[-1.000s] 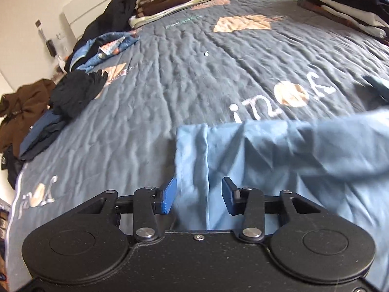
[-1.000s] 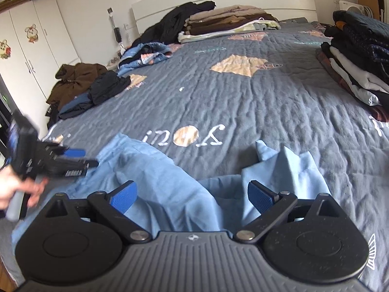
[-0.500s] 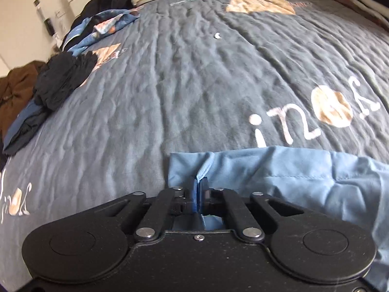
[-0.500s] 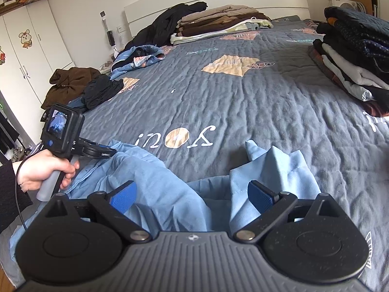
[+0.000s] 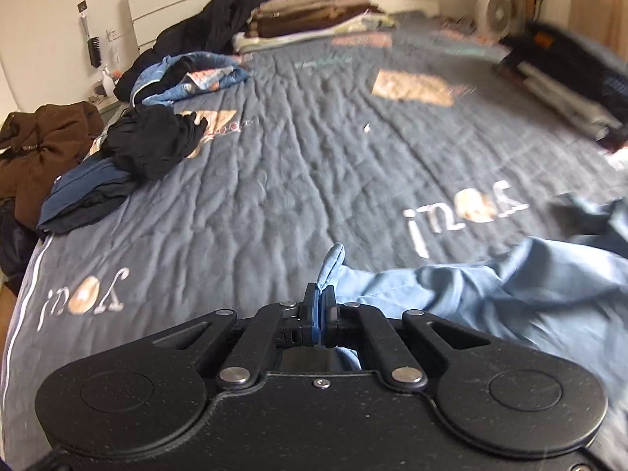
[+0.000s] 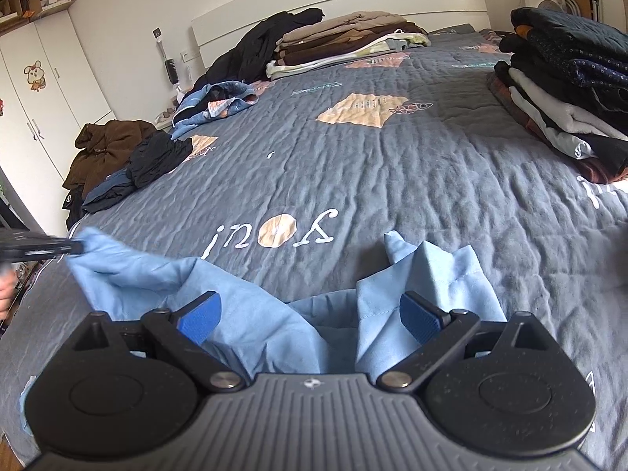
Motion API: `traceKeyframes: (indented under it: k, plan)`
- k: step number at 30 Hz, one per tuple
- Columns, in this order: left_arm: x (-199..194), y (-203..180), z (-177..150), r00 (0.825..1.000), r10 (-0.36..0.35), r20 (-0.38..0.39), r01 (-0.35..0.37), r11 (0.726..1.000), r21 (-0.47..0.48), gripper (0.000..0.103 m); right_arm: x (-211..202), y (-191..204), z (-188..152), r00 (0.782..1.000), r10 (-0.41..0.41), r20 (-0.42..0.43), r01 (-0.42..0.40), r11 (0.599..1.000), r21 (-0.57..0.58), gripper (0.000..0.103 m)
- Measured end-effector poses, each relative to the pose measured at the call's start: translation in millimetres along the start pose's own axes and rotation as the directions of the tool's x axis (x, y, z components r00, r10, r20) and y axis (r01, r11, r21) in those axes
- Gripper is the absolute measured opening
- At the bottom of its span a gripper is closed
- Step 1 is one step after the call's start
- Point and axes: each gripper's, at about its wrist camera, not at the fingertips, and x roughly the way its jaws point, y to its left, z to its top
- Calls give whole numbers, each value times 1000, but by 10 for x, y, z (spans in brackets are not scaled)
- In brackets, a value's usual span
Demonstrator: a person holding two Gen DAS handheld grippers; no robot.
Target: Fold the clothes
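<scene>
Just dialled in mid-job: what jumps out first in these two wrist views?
The light blue garment sprawls crumpled across the near edge of the grey quilt. The left hand-held gripper is shut on a pinched edge of it, while the right hand-held gripper hangs open over the middle. Folded stacks sit at the headboard and on the right.

Both wrist cameras sit low at the foot of the bed (image 6: 353, 165), facing its headboard (image 6: 353, 4), sharing the quilt.
</scene>
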Motion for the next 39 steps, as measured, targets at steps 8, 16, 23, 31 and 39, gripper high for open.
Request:
traceKeyframes:
  k: [8,16,23,31,39]
  plan:
    - [-900,-272,-555,978,-203,40,201,978,51,1,-183,-213,39,999,-32,6,32,999,-35,97]
    - [-1455,-390,-1192,933,-359,-21,359,925,126,1,-216,-417,-102,992,-104,-66,103,995,-20,97]
    - [-1690,-526,-1551,903,-422,-81,430,892,141,1,-345,235,-255,984,86,-153,-122,962,-245,97]
    - [-1995,-567,-1727,876,-475,-85,482,857,182,1,-661,1024,-338,913,311,-263,-405,762,-505,97]
    - [-2176,-529,-1839,880,-465,-96,474,848,237,1,-504,1441,-256,880,275,-387,-475,530,-702,97]
